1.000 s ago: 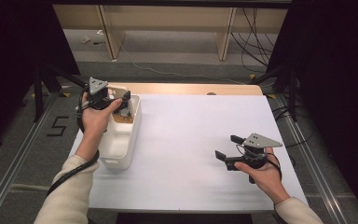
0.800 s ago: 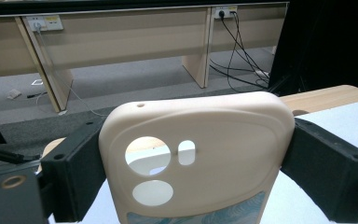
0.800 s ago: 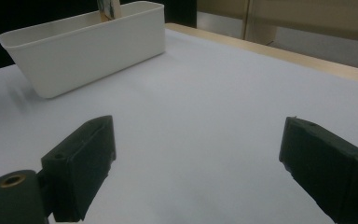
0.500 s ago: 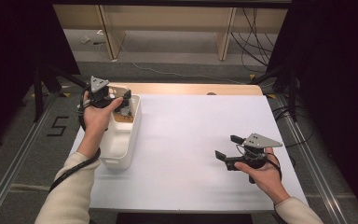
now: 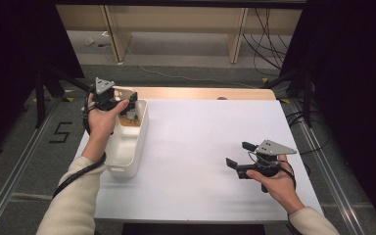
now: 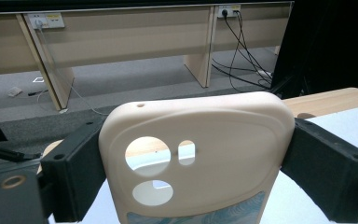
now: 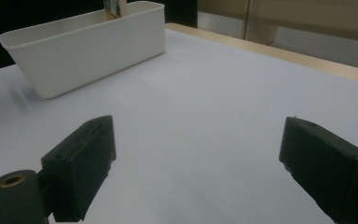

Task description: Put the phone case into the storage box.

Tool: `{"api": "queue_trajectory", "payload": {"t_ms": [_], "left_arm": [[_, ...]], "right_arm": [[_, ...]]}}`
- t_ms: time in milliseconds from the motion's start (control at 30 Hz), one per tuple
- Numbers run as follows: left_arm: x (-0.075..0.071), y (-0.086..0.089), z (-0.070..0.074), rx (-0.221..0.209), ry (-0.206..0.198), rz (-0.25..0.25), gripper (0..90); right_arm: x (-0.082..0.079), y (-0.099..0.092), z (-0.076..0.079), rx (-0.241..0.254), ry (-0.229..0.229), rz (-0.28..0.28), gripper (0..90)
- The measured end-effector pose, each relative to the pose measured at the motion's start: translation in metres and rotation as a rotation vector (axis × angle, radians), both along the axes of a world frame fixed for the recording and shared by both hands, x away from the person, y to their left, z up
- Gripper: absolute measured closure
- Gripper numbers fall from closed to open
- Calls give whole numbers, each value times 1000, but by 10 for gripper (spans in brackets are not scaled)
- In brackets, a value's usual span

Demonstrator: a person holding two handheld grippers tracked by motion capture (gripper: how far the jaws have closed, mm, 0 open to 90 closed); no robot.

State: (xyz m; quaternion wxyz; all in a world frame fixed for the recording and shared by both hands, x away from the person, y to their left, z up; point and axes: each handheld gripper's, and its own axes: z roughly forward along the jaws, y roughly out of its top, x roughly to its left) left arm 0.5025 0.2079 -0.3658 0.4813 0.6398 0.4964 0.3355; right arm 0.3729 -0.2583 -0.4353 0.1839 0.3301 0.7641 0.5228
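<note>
Change since a second ago: my left claw [image 5: 127, 104] has lifted a little over the far end of the bin [image 5: 136, 147] and drawn slightly toward its far left corner; my right claw [image 5: 239, 154] has not shifted.

Item 1, left claw. Closed on a phone case [image 6: 200, 158], one jaw on each long edge. The case stands upright between the jaws, camera cutouts toward the upper end, a patterned strip at the lower edge of the left gripper view. Seen from above, the case is mostly hidden behind my hand [image 5: 103, 120] and the claw body; it sits just above the bin's far end, clear of the rim as far as I can tell.

Item 2, right claw. Jaws wide apart, nothing between them [image 7: 196, 172]. It rests low over the bare white surface [image 5: 200, 147], with the bin well off to its far left.

Item 3, bin. White, oblong, near the surface's left edge. What lies inside it under my left claw I cannot make out.

Progress, my judgement: grasp done, lift out of the bin under way. Left: carry the case clear and set it down on the open surface, or hand it across to the waiting right claw.
</note>
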Motion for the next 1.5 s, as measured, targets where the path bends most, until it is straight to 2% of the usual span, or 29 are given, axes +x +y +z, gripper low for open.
{"api": "queue_trajectory", "payload": {"t_ms": [1267,1500], "left_arm": [[14,-2,-5,5,32,4,109],[18,-2,-4,23,38,3,109]], "right_arm": [[0,0,0,2,0,0,115],[0,0,0,3,0,0,116]]}}
